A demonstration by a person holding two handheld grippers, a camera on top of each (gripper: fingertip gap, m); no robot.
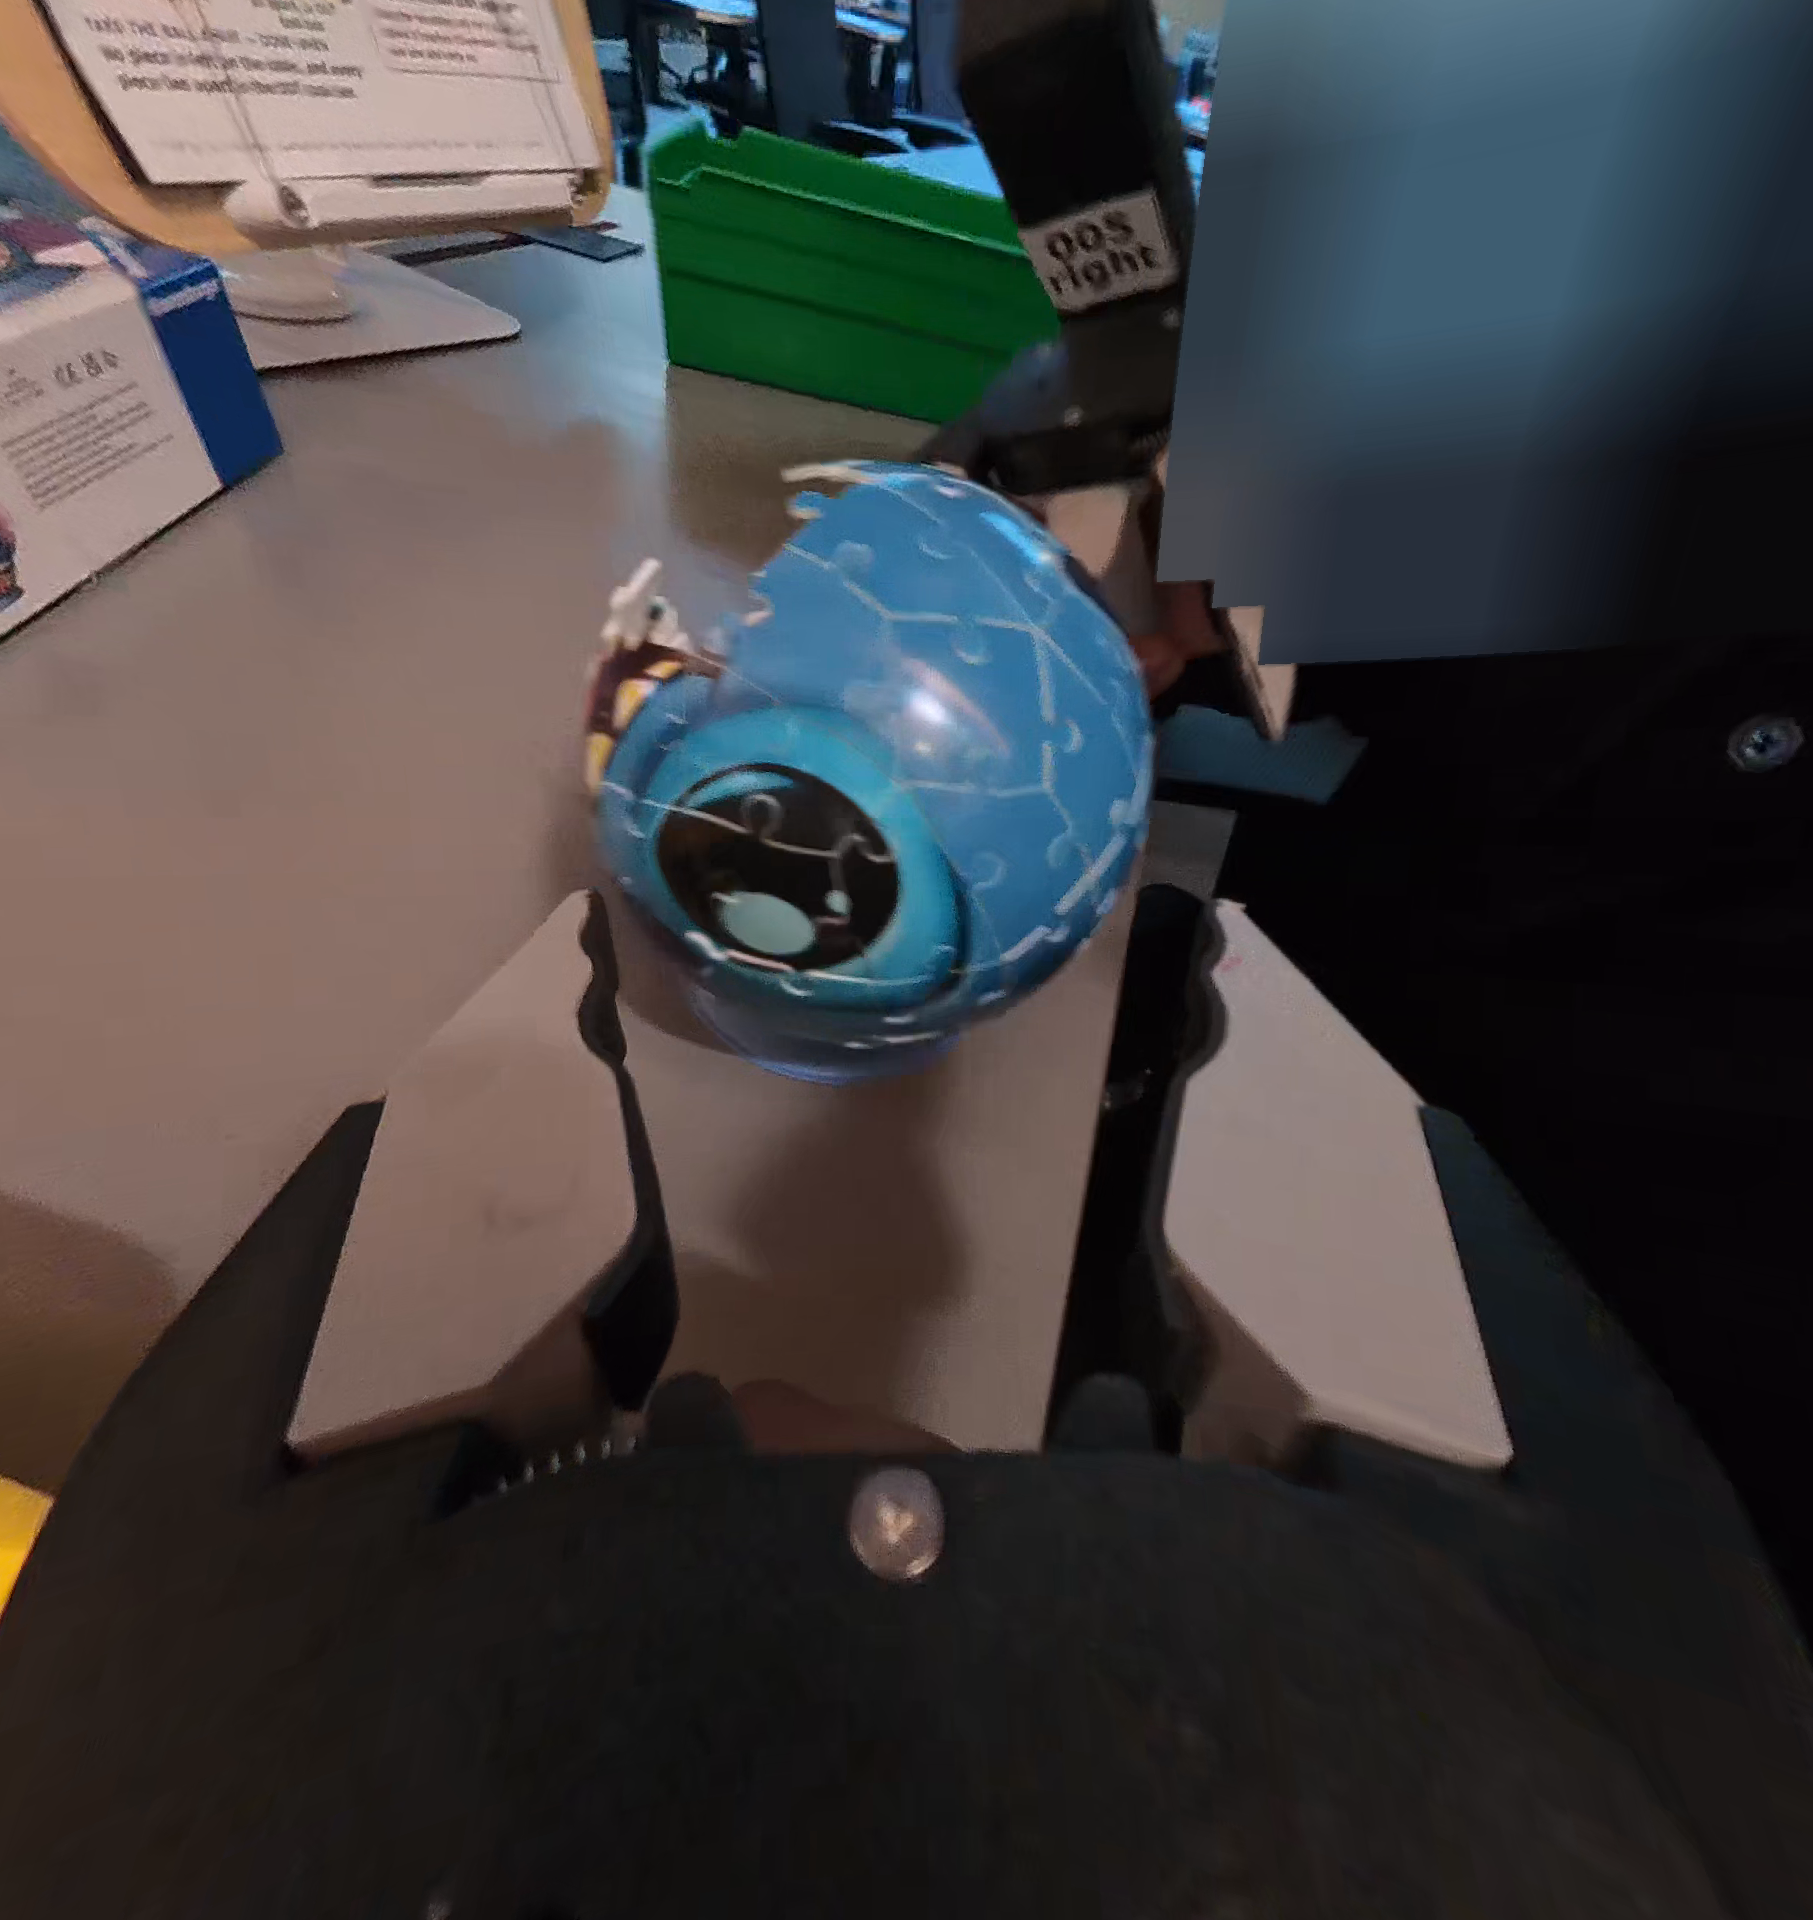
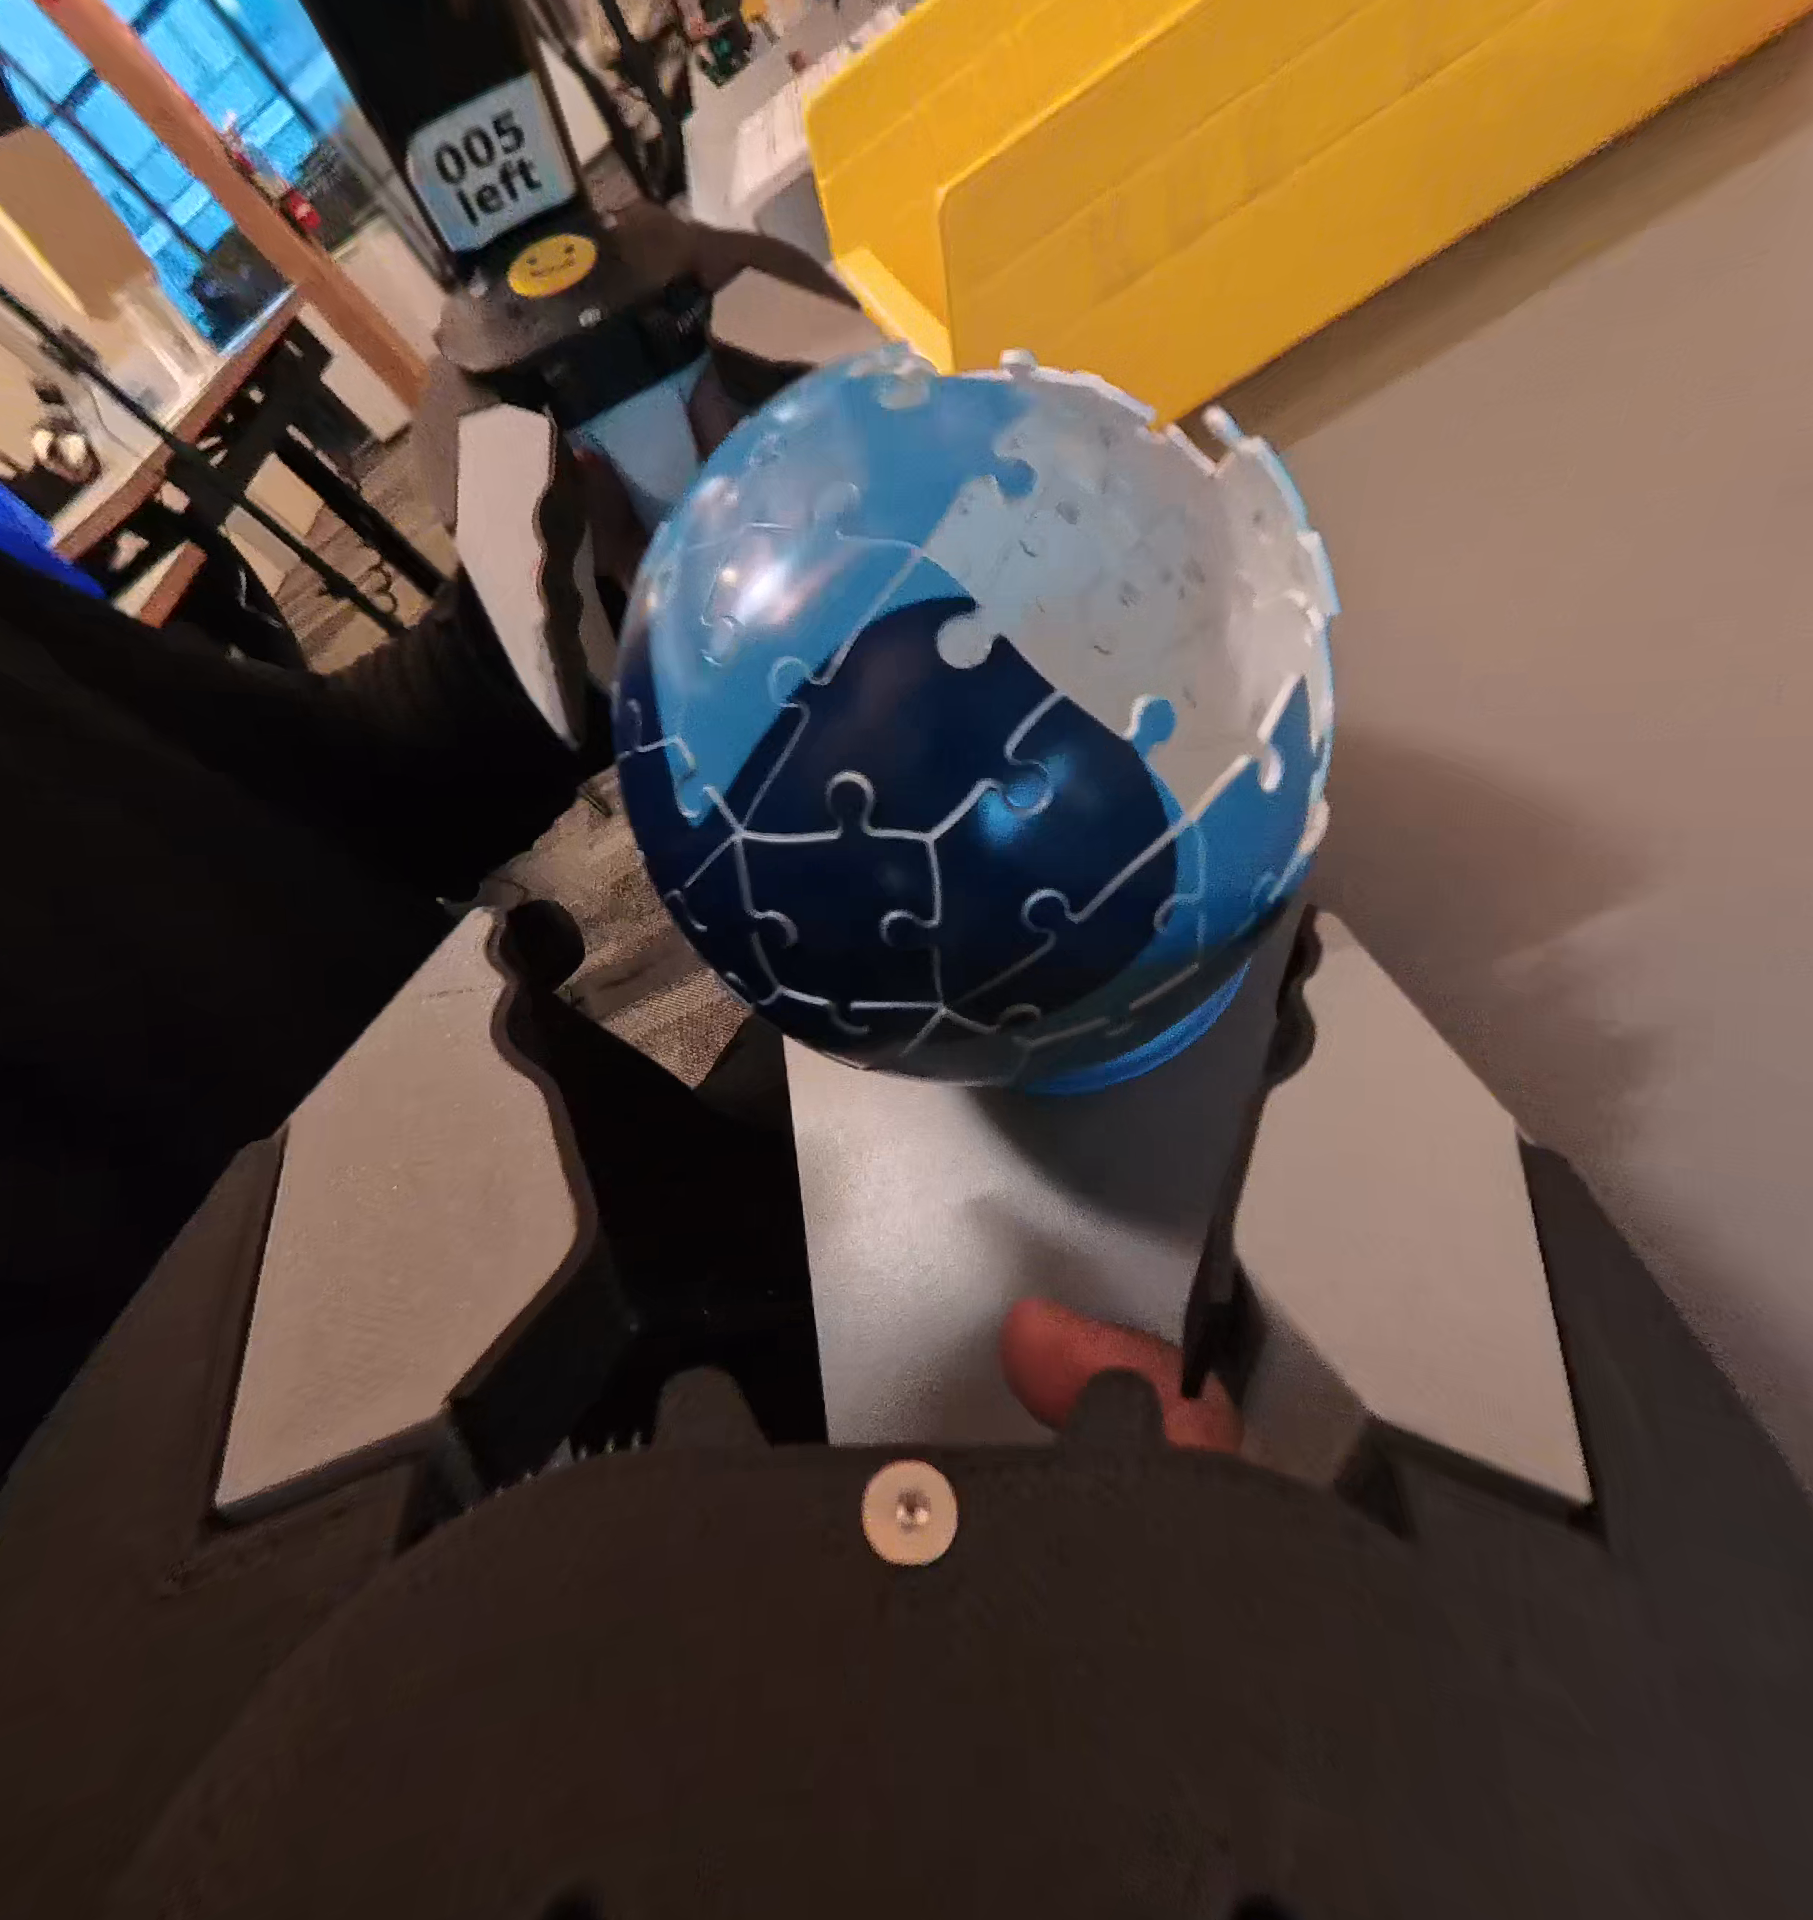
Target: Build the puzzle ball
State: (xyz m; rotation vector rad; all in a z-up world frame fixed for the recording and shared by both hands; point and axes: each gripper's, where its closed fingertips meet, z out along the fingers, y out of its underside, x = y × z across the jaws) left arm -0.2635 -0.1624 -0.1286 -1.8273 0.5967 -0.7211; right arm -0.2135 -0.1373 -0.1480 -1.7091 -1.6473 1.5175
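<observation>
Close to the desk's (image 1: 362, 727) edge on the person's side, found the puzzle ball (image 1: 943, 686) seated on a blue ring stand (image 2: 1141, 1060), presumably to prevent rolling during pressing-in of pieces. Recorded as unfinished, with a jagged open rim at the top and pale inner faces of pieces showing through the gap in the right wrist view. Found turned with the printed eye toward the left gripper (image 1: 886, 935) and the dark blue patch toward the right gripper (image 2: 912, 935).

Noted the left gripper with jaws spread wide and empty, tips level with the ball's near side and apparently clear of it. Noted the right gripper with jaws likewise spread wide and holding nothing, one tip just beside the stand; unable to determine contact. Judged the approach from opposite sides as a bracing arrangement, one side to steady the ball and the other to seat or fetch a piece. Saw no loose piece in either pair of jaws, so expect fetching to come first.

Observed a small white, brown and yellow fragment (image 1: 637, 655) at the ball's far side; unable to tell whether attached or loose.

Logged elsewhere on the desk, well apart from the ball: a green bin (image 1: 829, 281), a puzzle box (image 1: 81, 436) toward the left edge, a propped instruction sheet (image 1: 341, 94) and a yellow bin (image 2: 1193, 208).
</observation>
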